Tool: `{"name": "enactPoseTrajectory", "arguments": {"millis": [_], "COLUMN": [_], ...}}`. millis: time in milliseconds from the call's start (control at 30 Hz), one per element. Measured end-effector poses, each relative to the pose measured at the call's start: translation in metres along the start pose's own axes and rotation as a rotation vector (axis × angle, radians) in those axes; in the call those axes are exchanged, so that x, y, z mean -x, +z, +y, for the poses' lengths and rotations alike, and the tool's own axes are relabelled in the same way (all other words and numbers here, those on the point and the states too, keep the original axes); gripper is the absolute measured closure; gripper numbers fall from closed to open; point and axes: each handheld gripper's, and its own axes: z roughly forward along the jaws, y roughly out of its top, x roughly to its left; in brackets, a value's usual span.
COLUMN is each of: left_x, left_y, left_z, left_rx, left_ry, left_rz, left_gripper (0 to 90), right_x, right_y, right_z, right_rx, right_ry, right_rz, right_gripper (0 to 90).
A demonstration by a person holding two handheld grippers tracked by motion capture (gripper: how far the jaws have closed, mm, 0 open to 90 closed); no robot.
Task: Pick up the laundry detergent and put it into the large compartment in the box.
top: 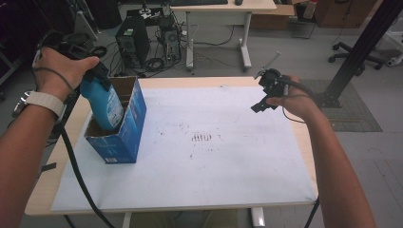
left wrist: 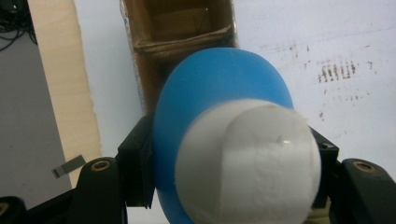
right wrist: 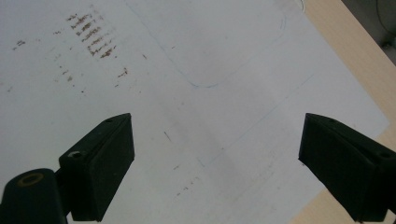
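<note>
Left gripper (top: 97,71): clamped on the blue bottle (top: 102,102).
Bottle: partly inside the open blue box (top: 124,137).
Right gripper (top: 266,97): wide open, empty.
Risk: bottle base possibly catches the box divider, tipping the box.

The right hand-held gripper (right wrist: 215,163) holds its two black jaws wide apart with nothing between them, above a white sheet (right wrist: 196,56) marked with brown smudges (right wrist: 93,35); the tan worktop (right wrist: 345,51) edges it.
</note>
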Motion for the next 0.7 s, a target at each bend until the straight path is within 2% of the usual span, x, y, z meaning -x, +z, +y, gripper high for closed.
{"name": "enactPoseTrajectory", "arguments": {"millis": [267,433,700], "left_x": [-0.006,-0.011,-0.010], "left_y": [0.026,0.042,0.059], "left_z": [-0.002,-0.004,-0.005], "left_rx": [-0.017,-0.030,-0.036], "left_ry": [0.005,0.004,0.018], "left_rz": [0.013,0.004,0.021], "left_gripper": [37.1,37.1,37.1], "right_x": [-0.001,-0.001,0.000], "right_y": [0.003,0.006,0.009], "right_z": [0.001,0.003,0.004], "right_rx": [-0.007,-0.011,-0.015], "right_ry": [-0.004,-0.005,-0.005], "right_rz": [0.003,0.004,0.007], "right_gripper": [10.4,10.4,10.4]}}
